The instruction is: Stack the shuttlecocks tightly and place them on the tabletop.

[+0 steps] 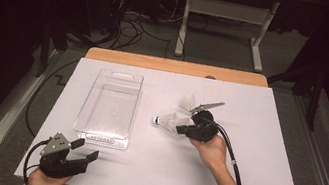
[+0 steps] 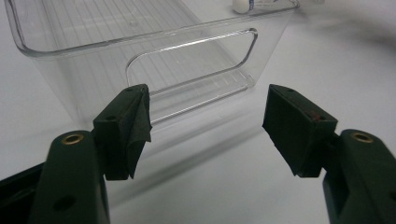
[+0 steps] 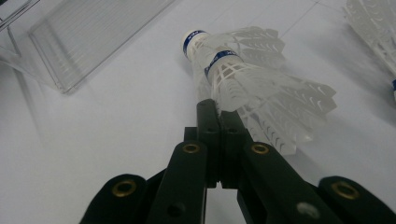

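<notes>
1. A pick-up is being carried out: nested shuttlecocks are being pinched at the skirt edge by the right gripper, whose jaws are clenched tight on the thin mesh, as the right gripper view makes plain.
2. The shuttlecocks are being held low over the white table, just right of the clear bin, with the cork end pointed toward it.
3. Another shuttlecock is lying just beyond the right gripper, near but apart.
4. The left gripper is being kept idle at the near left corner, in front of the bin's short handle wall, its jaws released and nothing between them.
5. Judged from this, the load is next to be lifted above the bin's right rim and carried across before release; height is being called for, since the wall stands in the way.
6. Open room is being left between grip and bin; the table edges lie well apart from both hands.
</notes>
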